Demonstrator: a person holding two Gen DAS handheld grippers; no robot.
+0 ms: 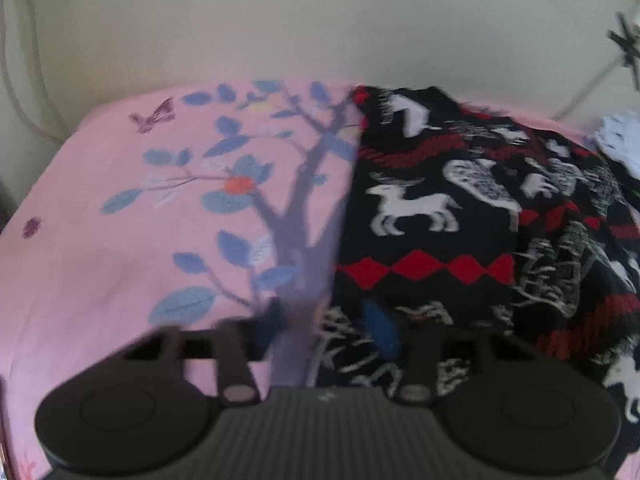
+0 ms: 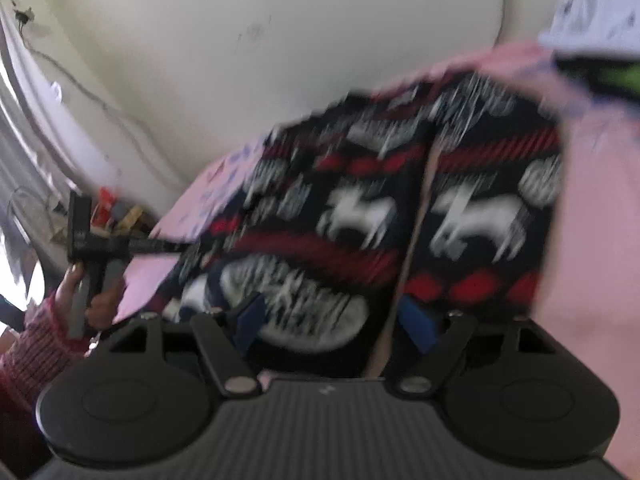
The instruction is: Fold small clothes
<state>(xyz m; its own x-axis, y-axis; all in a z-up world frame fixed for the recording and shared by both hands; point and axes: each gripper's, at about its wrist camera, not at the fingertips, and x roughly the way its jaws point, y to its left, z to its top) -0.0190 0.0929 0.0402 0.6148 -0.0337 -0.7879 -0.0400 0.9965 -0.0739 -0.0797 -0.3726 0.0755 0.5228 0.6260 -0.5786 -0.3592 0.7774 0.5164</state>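
A black knitted garment (image 1: 460, 216), patterned with white deer and red diamond bands, is spread over the right part of a pink bedsheet (image 1: 80, 240) printed with a blue-leaved tree and a butterfly; the sheet is bounded behind by a cream wall (image 1: 320, 20). At the far right edge of the left wrist view a white cloth (image 1: 620, 140) is seen beyond the garment.

The left gripper (image 1: 328, 328) is held low over the near left edge of the garment, where knit meets sheet; its blue-padded fingers (image 1: 382, 328) are seen well apart, one over the pink sheet and one over the black knit, and nothing is clamped between them.

In the right wrist view, which is heavily blurred, the garment (image 2: 360, 208) is seen tilted, with two panels parted by a pale gap; the right gripper (image 2: 332, 324) is set at its near edge; its blue pads (image 2: 416, 324) are spread, and the knit appears to lie between them, though contact cannot be judged through the blur. At the left of that view the other gripper's handle is gripped by the person's hand (image 2: 86, 288), with a red-and-pink knitted cuff (image 2: 36, 352) at the wrist. A green-and-black item (image 2: 600, 76) is glimpsed at the upper right, beside pale cloth.
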